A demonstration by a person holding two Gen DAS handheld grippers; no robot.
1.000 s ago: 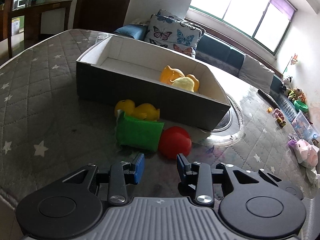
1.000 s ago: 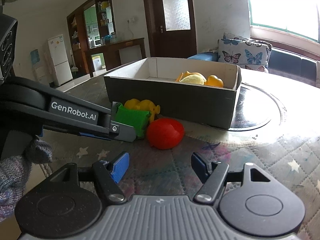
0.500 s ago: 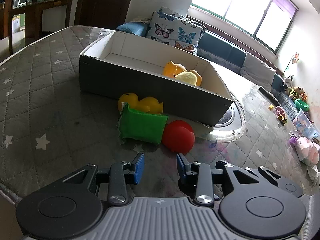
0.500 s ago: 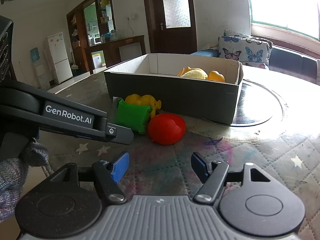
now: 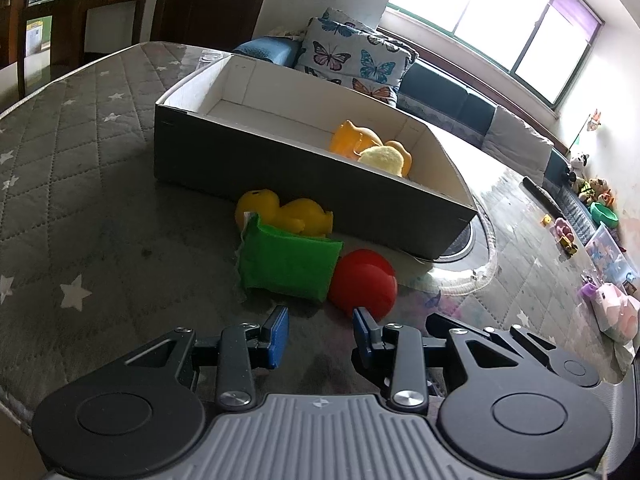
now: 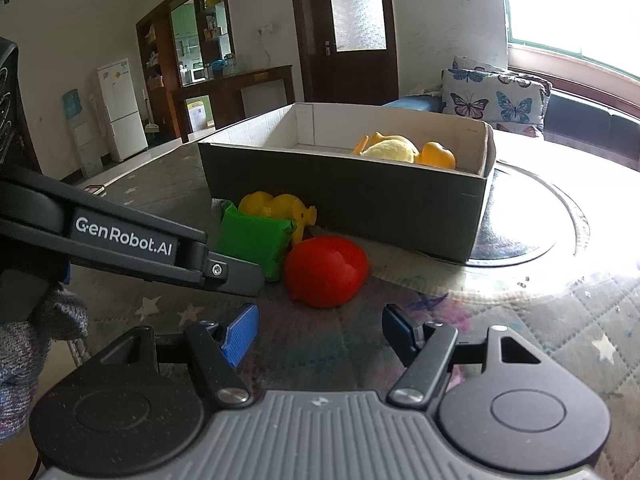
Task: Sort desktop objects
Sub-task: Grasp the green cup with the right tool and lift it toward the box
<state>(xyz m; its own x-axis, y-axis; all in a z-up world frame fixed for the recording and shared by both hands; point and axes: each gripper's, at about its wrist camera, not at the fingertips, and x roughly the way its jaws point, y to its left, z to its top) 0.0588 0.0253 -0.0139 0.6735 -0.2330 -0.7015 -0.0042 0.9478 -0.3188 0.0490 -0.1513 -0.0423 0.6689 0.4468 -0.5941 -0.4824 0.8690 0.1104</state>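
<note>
A dark cardboard box point(image 5: 312, 184) with a white inside stands on the quilted, star-patterned worktop point(image 5: 88, 208). At its right end lie two orange toys point(image 5: 352, 142) and a pale yellow fuzzy thing point(image 5: 382, 158), touching one another. Outside the box, close against its near wall, a yellow rubber duck point(image 5: 288, 214) lies on the worktop. A green sponge point(image 5: 288, 262) leans against the duck's front, and a red ball-like toy point(image 5: 366, 282) sits just beside the sponge's right edge, touching it.

The left gripper point(image 5: 320, 334) hovers low over the worktop with its blue-padded jaws apart and nothing between them; the gap faces the sponge's lower right corner and the red toy, and the right fingertip is just short of the red toy. In the right wrist view the left gripper's dark body, marked GenRobot.AI, reaches in from the left and covers part of the sponge, with a grey knitted glove point(image 6: 36, 344) at its back.

The right gripper point(image 6: 320, 334) is also spread wide and empty, near the red toy point(image 6: 326, 270) but apart from it.
</note>
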